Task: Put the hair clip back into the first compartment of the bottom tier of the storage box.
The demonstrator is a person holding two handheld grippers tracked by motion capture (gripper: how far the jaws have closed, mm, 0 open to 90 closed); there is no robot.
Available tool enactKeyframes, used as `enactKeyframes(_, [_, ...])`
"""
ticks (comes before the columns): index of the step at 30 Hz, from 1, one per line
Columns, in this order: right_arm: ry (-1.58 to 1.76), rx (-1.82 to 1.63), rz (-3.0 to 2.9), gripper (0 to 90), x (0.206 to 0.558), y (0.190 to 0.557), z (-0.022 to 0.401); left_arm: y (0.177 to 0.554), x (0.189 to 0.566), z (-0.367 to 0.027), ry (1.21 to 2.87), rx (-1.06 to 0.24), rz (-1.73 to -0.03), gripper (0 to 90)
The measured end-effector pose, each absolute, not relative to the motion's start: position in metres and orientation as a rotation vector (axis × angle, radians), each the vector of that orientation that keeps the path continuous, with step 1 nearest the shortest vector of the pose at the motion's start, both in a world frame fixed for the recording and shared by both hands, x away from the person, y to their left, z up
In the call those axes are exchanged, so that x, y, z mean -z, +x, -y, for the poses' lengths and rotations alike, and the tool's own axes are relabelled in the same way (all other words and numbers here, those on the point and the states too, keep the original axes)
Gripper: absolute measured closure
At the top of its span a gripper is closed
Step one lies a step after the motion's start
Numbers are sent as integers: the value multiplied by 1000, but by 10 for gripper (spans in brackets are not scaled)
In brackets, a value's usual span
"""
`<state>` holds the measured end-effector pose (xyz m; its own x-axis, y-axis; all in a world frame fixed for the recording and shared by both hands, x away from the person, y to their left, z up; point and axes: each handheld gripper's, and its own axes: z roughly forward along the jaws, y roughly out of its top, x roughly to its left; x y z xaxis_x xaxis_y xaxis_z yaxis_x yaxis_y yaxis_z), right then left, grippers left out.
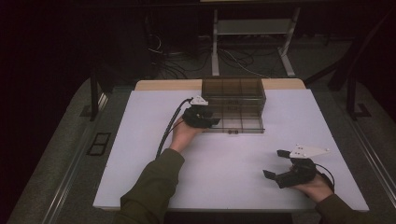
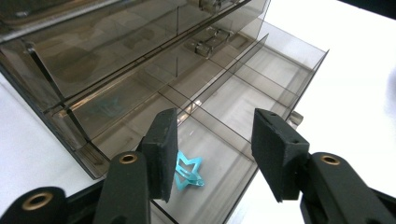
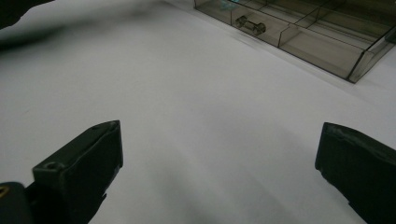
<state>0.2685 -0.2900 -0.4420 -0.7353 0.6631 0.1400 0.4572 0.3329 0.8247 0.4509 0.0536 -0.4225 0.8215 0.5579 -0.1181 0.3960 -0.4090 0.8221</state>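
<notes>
With the left gripper (image 2: 210, 156) half open and empty above the star clip (image 2: 188, 171), closing the drawer (image 1: 243, 122) could snag its jaws.

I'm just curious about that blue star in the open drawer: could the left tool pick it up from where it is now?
Probably yes. The left tool hovers open right above the blue star, which lies loose in an open-topped compartment of the pulled-out drawer; the thin dividers may crowd it.

Worktop (image 1: 154, 140) bare across centre and lower frame, free passage. Smoked drawer box (image 1: 233, 88) blocks upper centre; pulled-out drawer (image 1: 243, 122) juts forward, dividers narrow entry.
</notes>
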Motion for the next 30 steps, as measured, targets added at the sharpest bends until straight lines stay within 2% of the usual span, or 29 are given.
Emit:
enactKeyframes(18, [1022,-1354,-2383,3,443,269,290,439,418,-51,2057,-201,-653,348])
enactKeyframes(30, [1030,-1352,-2381,3,443,268,290,429,418,-54,2030,-192,-673,173])
